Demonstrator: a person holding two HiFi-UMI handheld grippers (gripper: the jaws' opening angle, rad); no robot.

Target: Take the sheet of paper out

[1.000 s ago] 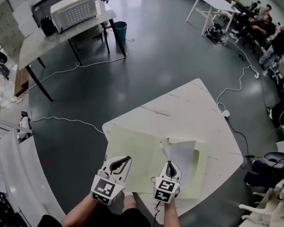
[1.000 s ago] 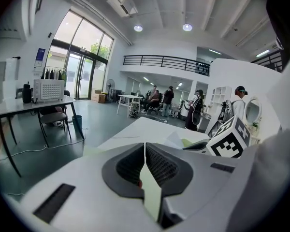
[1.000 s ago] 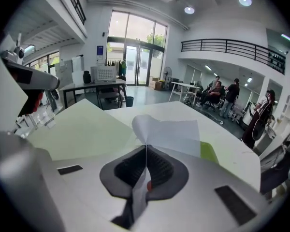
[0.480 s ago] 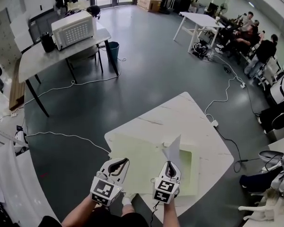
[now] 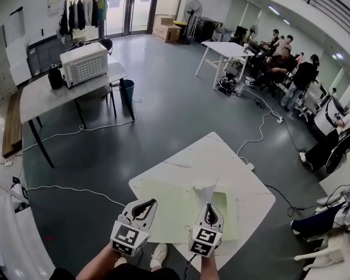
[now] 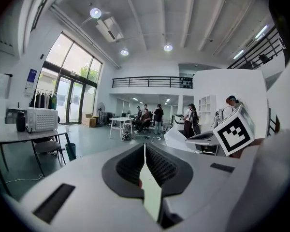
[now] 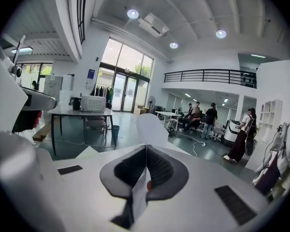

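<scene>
over the near end of the white marbled desk (image 5: 233, 156) spreads a pale green folder (image 5: 166, 214), its near edge clamped in the closed left hand-held gripper (image 5: 144, 205). the white sheet of paper (image 5: 207, 192) stands up out of it, pinched in the closed right hand-held gripper (image 5: 210, 213). best to steady the folder and draw the sheet out along its own plane, uncreased.

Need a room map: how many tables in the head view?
3: the marble table nearest the camera, the grey table at left carrying a white appliance, and the white table far back. More may be hidden at the right edge.
</scene>
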